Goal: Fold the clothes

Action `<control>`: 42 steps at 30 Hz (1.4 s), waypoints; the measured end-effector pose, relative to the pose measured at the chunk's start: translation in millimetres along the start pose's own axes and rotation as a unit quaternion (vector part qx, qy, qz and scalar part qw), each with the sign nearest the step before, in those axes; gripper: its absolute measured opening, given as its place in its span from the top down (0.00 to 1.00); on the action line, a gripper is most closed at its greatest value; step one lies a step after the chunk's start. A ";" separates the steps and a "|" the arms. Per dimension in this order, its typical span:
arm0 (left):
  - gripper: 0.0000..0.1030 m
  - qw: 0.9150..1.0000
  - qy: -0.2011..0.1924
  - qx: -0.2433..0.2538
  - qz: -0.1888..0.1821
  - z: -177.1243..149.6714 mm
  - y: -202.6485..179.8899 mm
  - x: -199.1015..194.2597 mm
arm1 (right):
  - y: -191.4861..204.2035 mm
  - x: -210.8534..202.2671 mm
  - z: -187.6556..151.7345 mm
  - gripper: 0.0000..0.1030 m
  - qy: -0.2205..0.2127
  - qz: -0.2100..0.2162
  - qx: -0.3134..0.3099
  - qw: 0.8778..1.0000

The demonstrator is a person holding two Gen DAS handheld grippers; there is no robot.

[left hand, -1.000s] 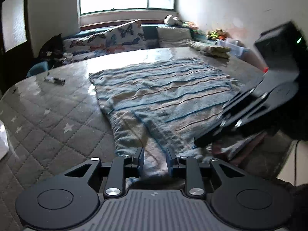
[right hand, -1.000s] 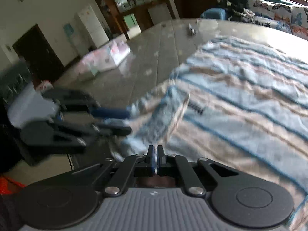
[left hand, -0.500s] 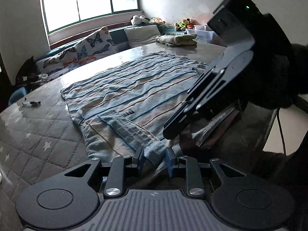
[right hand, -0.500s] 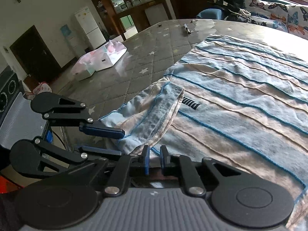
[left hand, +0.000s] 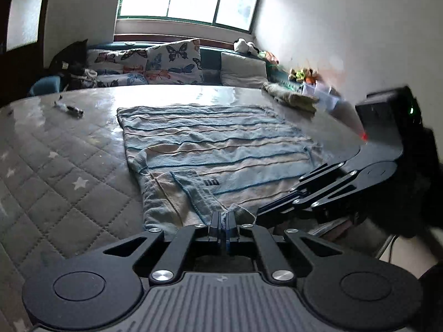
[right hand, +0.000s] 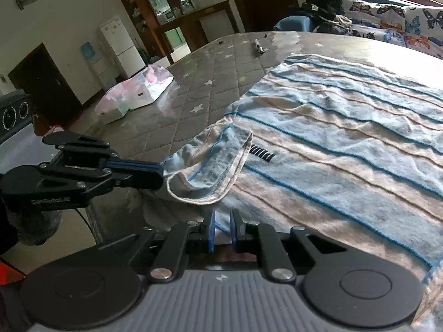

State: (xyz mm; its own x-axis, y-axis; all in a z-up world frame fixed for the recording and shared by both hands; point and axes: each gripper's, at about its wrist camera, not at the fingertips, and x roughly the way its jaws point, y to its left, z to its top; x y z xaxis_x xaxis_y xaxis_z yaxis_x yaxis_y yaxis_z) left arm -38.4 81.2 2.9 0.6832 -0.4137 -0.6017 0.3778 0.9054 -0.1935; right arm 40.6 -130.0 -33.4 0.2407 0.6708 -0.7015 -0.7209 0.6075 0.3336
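A striped blue-and-beige shirt (left hand: pixel 216 144) lies spread flat on the quilted grey worktop (left hand: pixel 63 182), its sleeve (right hand: pixel 213 163) folded in over the body (the black logo shows just beside it). The left tongs (left hand: pixel 222 222) are clenched on the near edge of that sleeve. The right tongs (right hand: pixel 221 229) stand slightly parted over the shirt's near hem, gripping nothing.
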 end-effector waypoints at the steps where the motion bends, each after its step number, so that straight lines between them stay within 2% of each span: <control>1: 0.96 1.000 0.003 -0.003 -0.005 -0.1 0.1 0.2 | -0.7 -0.7 0.9 0.89 -0.002 -0.001 0.000 1.000; 4: 0.95 0.999 0.032 0.024 -0.010 -6.8 -7.9 7.7 | 0.1 -2.3 8.9 0.89 -0.012 -0.006 -0.009 1.000; 9: 0.94 0.999 0.030 0.014 0.010 -5.8 0.1 8.8 | 1.3 2.6 30.6 0.89 -0.030 -0.009 -0.028 0.999; 16: 0.94 0.999 0.027 0.000 0.039 -4.4 11.4 10.4 | 9.2 29.7 59.9 0.89 -0.030 -0.003 -0.054 0.998; 21: 0.94 0.999 0.038 -0.007 0.031 -16.0 14.3 10.5 | 13.4 55.0 71.7 0.89 -0.023 -0.007 -0.068 0.997; 24: 0.94 0.999 0.039 -0.007 0.029 -16.5 15.2 9.5 | 9.7 72.1 73.4 0.90 -0.004 -0.016 -0.067 0.998; 31: 0.92 0.999 0.021 0.004 0.033 -1.9 12.8 6.6 | 4.6 65.4 72.5 0.90 -0.005 -0.020 -0.066 0.998; 38: 0.91 0.998 0.010 0.004 0.064 14.1 18.7 12.4 | 24.8 46.9 50.8 0.90 0.020 0.000 -0.128 0.992; 42: 0.91 0.998 0.017 0.013 0.060 13.1 15.2 15.8 | 36.3 33.4 35.5 0.90 0.038 0.010 -0.158 0.987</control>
State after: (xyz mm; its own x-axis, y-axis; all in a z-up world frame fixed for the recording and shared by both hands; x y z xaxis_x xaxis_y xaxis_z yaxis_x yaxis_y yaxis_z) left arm -13.7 87.2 0.6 0.7027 -0.2985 -0.6458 0.3107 0.9454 -0.0990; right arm 45.5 -70.4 -22.4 0.1846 0.6401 -0.7458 -0.8947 0.4234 0.1420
